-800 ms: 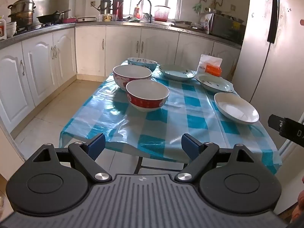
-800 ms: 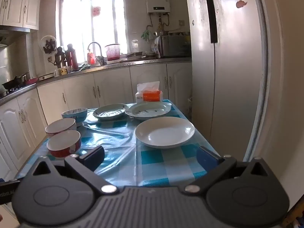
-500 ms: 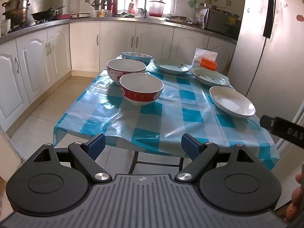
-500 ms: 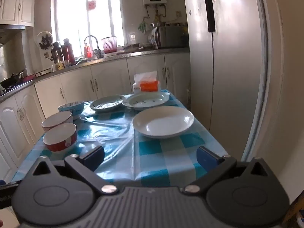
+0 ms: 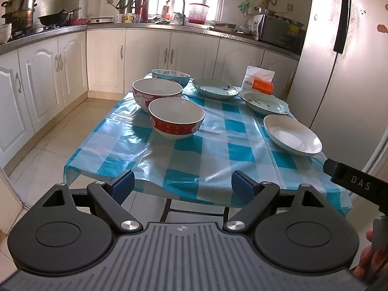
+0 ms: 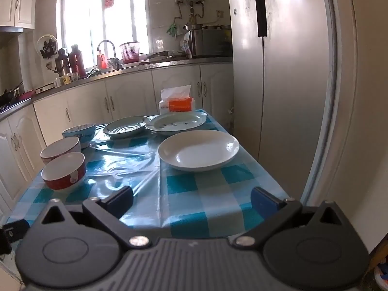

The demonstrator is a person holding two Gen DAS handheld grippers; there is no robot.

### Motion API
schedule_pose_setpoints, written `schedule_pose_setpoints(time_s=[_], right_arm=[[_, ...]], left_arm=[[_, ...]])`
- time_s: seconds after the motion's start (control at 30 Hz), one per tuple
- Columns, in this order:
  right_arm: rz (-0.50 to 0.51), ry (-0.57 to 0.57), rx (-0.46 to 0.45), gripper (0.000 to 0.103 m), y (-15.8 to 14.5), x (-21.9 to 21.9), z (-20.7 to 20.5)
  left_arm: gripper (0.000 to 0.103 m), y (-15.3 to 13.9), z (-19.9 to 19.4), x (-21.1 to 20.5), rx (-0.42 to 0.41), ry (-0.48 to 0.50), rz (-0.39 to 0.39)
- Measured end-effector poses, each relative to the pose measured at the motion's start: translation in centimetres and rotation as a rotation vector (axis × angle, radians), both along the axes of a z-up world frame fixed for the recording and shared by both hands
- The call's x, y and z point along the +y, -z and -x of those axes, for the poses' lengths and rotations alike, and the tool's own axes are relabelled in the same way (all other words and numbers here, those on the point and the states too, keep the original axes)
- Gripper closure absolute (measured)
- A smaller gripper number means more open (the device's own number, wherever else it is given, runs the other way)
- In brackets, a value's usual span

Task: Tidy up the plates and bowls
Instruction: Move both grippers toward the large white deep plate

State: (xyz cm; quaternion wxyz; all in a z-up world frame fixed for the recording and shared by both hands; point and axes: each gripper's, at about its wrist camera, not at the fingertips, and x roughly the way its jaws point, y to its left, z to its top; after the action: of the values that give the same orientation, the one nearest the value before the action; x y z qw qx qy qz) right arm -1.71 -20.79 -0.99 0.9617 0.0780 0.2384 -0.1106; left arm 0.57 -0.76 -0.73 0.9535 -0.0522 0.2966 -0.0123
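On the blue-checked table (image 5: 218, 155) three bowls stand in a row at the left: a red bowl (image 5: 176, 118) nearest, a pink-patterned bowl (image 5: 157, 93) behind it, a blue bowl (image 5: 171, 76) at the far end. At the right lie a white plate (image 5: 292, 134), an oval patterned plate (image 5: 265, 101) and a pale green plate (image 5: 214, 88). My left gripper (image 5: 183, 185) hangs open before the near table edge, nothing between its fingers. My right gripper (image 6: 191, 200) is open over the near edge, short of the white plate (image 6: 198, 150) and right of the red bowl (image 6: 63, 171).
A tissue pack (image 5: 259, 83) stands at the table's far right corner. A tall fridge (image 6: 286, 72) is close along the table's right side. White cabinets (image 5: 43, 77) and a cluttered counter run along the left and back walls, with tiled floor (image 5: 51, 150) between.
Both grippers have come closer to the table, so the bowls and plates look larger. The jaws stayed wide open. Nothing on the table has moved.
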Motion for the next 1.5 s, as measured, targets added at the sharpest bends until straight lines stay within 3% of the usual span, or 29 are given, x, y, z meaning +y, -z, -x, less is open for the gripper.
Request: schedule_pose_setpoints(time_s=[1.5], right_arm=[[0.044, 0.042, -0.009, 0.001, 1.2, -1.9, -3.0]], left_arm=[[0.0, 0.3, -5.2, -1.9, 0.016, 0.049, 0.029]])
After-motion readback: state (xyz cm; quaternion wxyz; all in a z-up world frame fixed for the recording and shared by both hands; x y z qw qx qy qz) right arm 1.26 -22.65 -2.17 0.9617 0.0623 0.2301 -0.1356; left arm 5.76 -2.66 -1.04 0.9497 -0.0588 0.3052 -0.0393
